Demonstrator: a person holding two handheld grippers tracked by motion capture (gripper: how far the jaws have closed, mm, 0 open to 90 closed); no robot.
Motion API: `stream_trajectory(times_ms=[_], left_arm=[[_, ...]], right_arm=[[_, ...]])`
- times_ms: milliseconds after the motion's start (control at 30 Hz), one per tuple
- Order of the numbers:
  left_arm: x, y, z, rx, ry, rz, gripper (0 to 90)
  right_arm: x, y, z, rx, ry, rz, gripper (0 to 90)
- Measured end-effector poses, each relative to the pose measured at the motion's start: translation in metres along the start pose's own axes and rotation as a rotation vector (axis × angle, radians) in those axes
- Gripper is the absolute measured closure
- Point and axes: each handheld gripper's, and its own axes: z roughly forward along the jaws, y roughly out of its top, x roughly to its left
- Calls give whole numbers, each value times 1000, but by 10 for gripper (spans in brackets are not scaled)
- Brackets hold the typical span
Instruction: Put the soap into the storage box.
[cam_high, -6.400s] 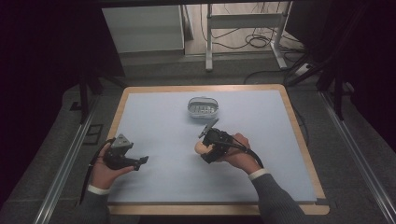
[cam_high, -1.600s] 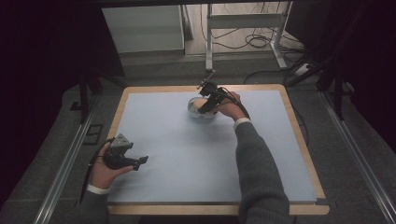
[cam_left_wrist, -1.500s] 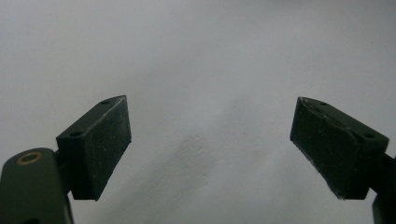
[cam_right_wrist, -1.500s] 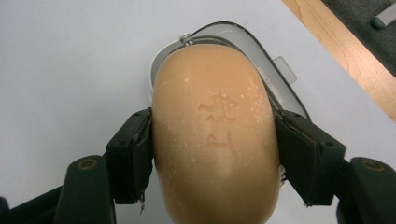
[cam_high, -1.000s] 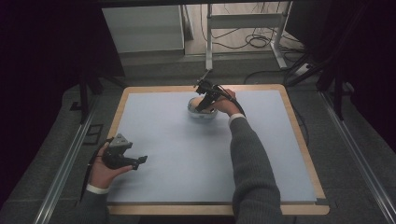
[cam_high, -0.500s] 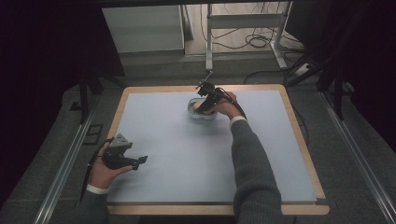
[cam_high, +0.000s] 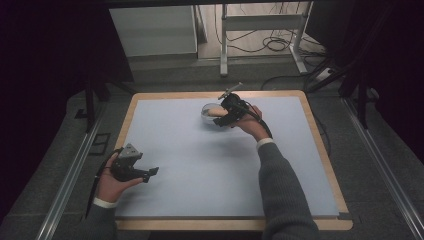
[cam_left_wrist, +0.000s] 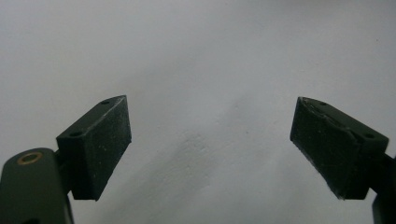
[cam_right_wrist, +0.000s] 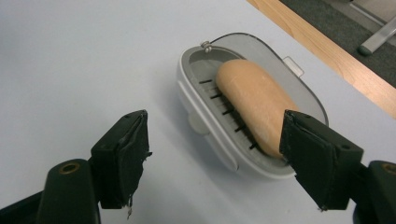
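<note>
A grey oval soap dish (cam_right_wrist: 205, 126) holds a tan bar of soap (cam_right_wrist: 254, 105) lying on its slotted tray. Its clear lid (cam_right_wrist: 285, 74) is tilted open at the back. In the high view the dish (cam_high: 206, 111) sits at the far middle of the pale blue mat (cam_high: 210, 165). My right gripper (cam_right_wrist: 215, 154) (cam_high: 222, 118) hovers just in front of the dish. Its jaws have just been opening and nothing is between them. My left gripper (cam_high: 151, 173) (cam_left_wrist: 210, 140) rests at the front left, open over bare mat.
The mat covers a wooden table whose rim (cam_high: 312, 120) shows on all sides. Beyond the far edge stand metal frame legs (cam_high: 223, 40) and cables on the floor. Rails run along both sides of the table.
My right gripper has drawn back a little from the dish and its jaws have spread; the soap now lies in the dish. The left hand has stayed still.
</note>
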Motion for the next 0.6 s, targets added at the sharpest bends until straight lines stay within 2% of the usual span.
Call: stream_trajectory(times_ms=[433, 600], left_arm=[[-2, 1, 1, 4, 4, 7, 127], [-3, 1, 0, 1, 8, 8, 128]], right_arm=[[20, -40, -29, -56, -7, 3, 238], [32, -63, -45, -88, -16, 24, 238]])
